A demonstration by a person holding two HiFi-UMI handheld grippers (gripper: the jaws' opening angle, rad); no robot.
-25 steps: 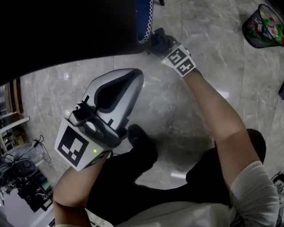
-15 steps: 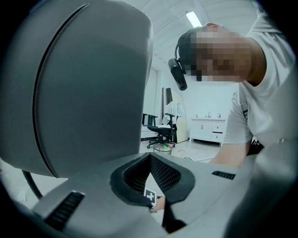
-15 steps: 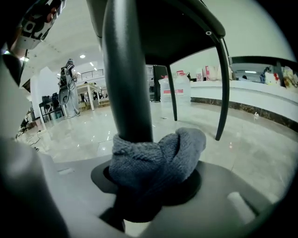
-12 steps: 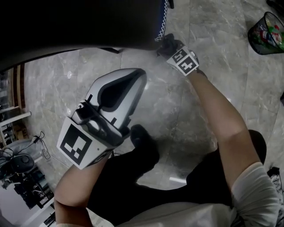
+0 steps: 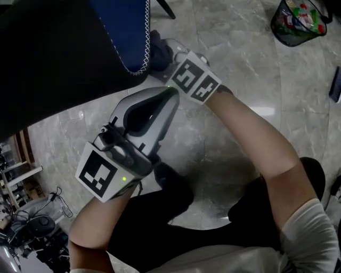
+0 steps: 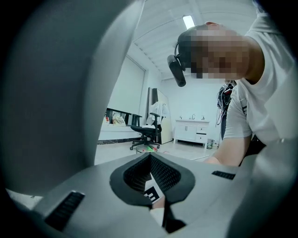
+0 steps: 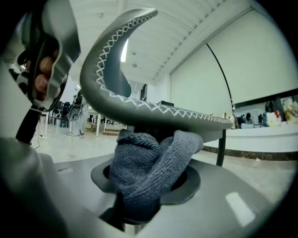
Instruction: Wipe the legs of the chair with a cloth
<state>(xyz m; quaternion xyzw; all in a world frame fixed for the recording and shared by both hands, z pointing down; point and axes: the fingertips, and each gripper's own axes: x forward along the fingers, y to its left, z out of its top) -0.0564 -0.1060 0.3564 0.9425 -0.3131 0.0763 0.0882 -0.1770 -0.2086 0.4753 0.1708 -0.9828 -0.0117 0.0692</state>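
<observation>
Right gripper (image 7: 139,200): jaws clamped on a bunched grey knitted cloth (image 7: 151,158); cloth sits just under the stitched edge of the chair seat (image 7: 139,109), contact not discernible; one dark chair leg (image 7: 222,148) stands apart behind it. Left gripper (image 6: 156,188): jaws together, nothing between them. Mesh waste bin (image 5: 290,37), well apart from both grippers, holds colourful rubbish (image 5: 298,13); bin cut off by top edge of head view; remaining legs hidden beneath the seat.
</observation>
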